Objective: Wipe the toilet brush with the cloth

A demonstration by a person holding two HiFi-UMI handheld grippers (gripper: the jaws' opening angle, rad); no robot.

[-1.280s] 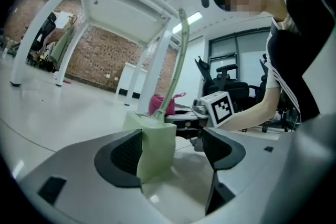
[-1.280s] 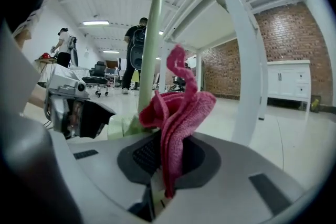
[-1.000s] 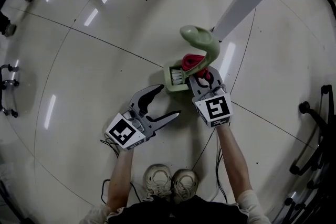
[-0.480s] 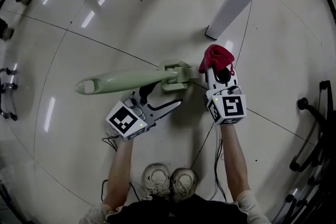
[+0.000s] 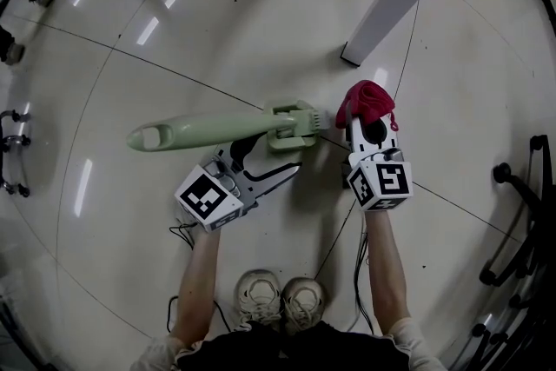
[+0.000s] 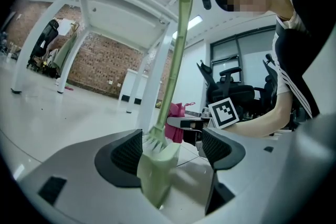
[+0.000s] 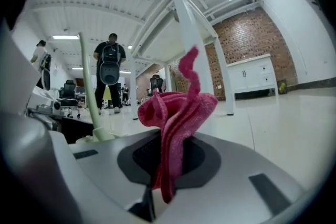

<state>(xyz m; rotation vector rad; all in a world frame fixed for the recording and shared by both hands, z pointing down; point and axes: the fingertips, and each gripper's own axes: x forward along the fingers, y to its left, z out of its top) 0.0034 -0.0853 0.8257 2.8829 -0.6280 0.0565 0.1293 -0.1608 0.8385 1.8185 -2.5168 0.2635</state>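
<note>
left tool [image 5: 280, 156] jaws apart, toilet brush [image 5: 217, 130] head between them, right tool [image 5: 369, 117] clamped on cloth [image 5: 365, 98], both barely shifted

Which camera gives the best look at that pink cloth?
The right gripper view: the cloth fills the middle, pinched in the right gripper. The head view shows it small from above; the left gripper view catches a bit behind the brush.
</note>
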